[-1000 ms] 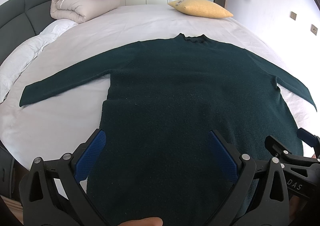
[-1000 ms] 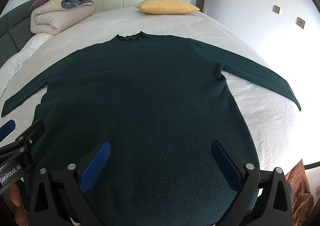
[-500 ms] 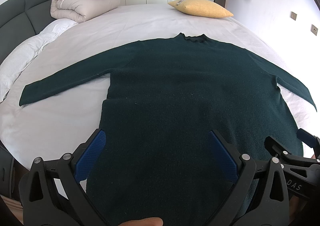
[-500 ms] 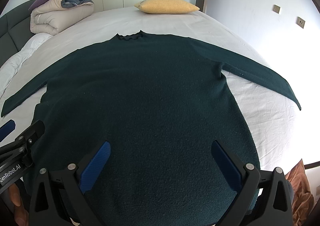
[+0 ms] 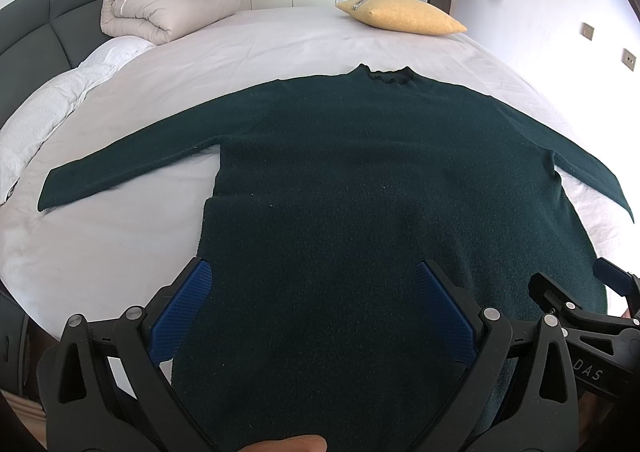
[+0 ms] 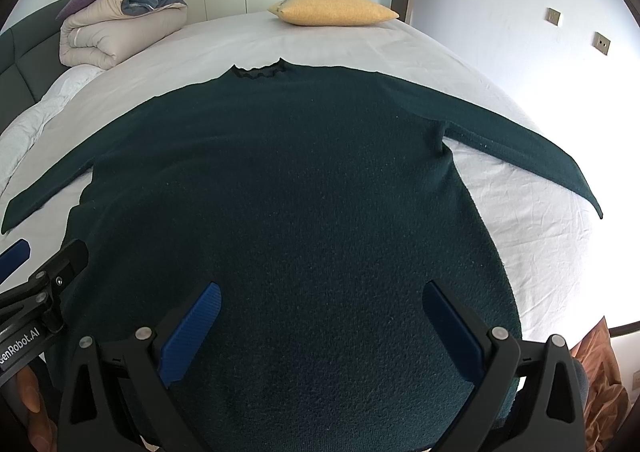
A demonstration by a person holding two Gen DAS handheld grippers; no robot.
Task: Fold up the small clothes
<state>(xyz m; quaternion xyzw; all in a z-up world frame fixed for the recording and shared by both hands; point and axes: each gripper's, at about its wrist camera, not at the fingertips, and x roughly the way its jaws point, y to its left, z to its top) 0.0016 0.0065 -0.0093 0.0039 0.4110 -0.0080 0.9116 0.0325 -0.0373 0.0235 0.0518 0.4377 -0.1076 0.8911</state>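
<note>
Both your left gripper [image 5: 310,308] and right gripper [image 6: 320,326] hover, jaws apart, over the dark green sweater [image 5: 380,180]; pinch its hem corners evenly.

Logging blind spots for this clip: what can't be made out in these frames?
- Bottom hem of the dark green knit sweater: both wrist views, covered by the open left gripper and open right gripper.
- Crumpled brown fabric: right wrist view, cut off by the edge.
- Print on the yellow pillow: too small.
</note>
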